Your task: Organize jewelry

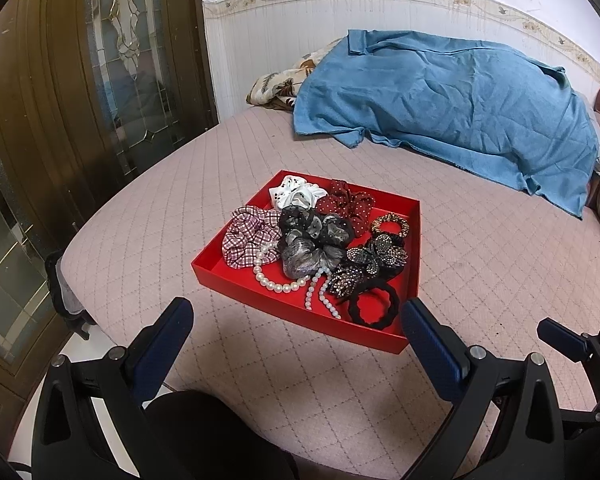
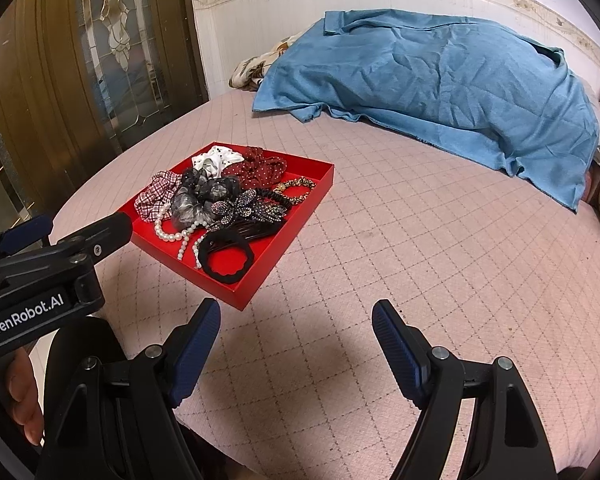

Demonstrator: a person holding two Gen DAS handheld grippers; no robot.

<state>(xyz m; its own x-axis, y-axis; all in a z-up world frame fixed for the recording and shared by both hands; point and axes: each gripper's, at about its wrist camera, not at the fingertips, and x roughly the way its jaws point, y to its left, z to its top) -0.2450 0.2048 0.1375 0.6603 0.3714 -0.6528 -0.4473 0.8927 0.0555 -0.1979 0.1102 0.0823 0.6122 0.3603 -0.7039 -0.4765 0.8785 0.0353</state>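
Both grippers hang over the pink bed (image 1: 480, 280) with jaws spread and nothing between them. Just ahead of the left gripper (image 1: 296, 314) sits the red tray (image 1: 236, 286), its near right corner almost at the right fingertip. Inside lie scrunchies (image 1: 250, 236), a pearl strand (image 1: 278, 284), beaded clips (image 1: 374, 260) and a black hair tie (image 1: 374, 306) (all heaped together). From the right gripper (image 2: 296, 318), the tray lies ahead and to the left, its near corner just beyond the left fingertip. A blue cloth (image 2: 440, 92) lies well beyond.
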